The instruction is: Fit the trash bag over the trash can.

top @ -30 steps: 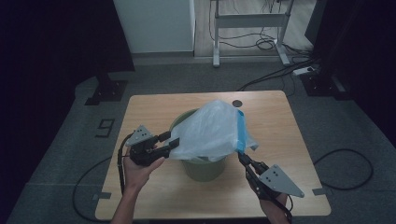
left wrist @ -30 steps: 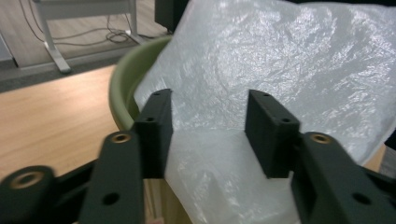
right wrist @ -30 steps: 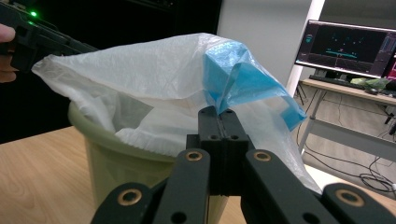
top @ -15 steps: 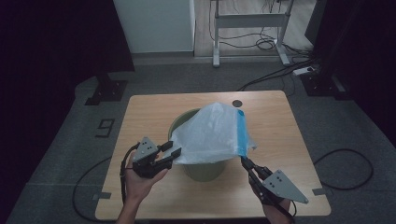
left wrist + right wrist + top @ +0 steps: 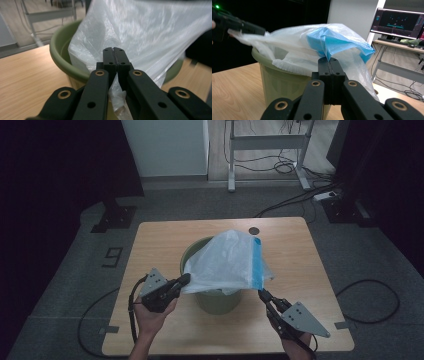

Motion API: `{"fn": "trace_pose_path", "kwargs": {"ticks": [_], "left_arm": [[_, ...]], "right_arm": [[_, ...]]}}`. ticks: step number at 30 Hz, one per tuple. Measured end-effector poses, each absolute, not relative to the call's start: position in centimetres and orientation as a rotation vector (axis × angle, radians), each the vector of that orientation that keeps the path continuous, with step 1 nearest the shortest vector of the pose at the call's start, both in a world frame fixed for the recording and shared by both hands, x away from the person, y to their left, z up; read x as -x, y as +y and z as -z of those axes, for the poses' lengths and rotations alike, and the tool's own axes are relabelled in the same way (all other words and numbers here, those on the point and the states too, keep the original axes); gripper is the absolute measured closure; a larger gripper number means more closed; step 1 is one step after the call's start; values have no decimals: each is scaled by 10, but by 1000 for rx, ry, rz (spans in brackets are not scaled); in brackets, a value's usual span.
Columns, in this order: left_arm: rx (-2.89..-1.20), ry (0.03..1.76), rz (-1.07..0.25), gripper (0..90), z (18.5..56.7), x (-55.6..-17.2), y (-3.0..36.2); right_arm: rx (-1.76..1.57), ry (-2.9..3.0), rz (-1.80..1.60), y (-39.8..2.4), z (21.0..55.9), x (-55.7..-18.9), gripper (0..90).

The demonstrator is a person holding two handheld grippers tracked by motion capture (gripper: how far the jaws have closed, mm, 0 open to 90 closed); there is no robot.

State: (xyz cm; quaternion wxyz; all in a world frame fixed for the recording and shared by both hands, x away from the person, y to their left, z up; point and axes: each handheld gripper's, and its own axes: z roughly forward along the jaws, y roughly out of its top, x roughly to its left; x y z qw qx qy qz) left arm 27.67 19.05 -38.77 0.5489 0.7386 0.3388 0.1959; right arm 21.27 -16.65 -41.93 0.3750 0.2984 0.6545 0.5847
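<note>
left gripper [image 5: 186, 279] closed on bag [image 5: 227, 262].

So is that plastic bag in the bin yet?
Mostly out. The bag is stretched above the bin, both grippers pinching its edges.

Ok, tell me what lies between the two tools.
In the high view, the green bin stands between the left tool and right tool, with the plastic bag stretched across it.
</note>
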Motion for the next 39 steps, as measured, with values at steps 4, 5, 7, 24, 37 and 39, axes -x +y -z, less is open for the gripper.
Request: {"fn": "trace_pose_path", "kwargs": {"ticks": [4, 5, 7, 24, 37, 39], "left_arm": [[-1653, 810, -448, 892, 386, -277, 197], [-1619, 809, -450, 893, 385, -275, 199], [-1600, 810, -444, 893, 385, -275, 199], [-1526, 861, -414, 894, 395, -276, 212], [-1516, 875, -412, 893, 398, -276, 215], [-1516, 876, -413, 893, 398, -276, 215]], "right_arm": [[-758, 1696, -1495, -165, 422, -212, 890], [-755, 1703, -1496, -164, 424, -212, 890], [-756, 1705, -1498, -163, 424, -212, 890], [-846, 1699, -1616, -184, 416, -216, 651], [-981, 1773, -1673, -172, 441, -235, 568], [-991, 1782, -1685, -170, 442, -235, 549]]}}
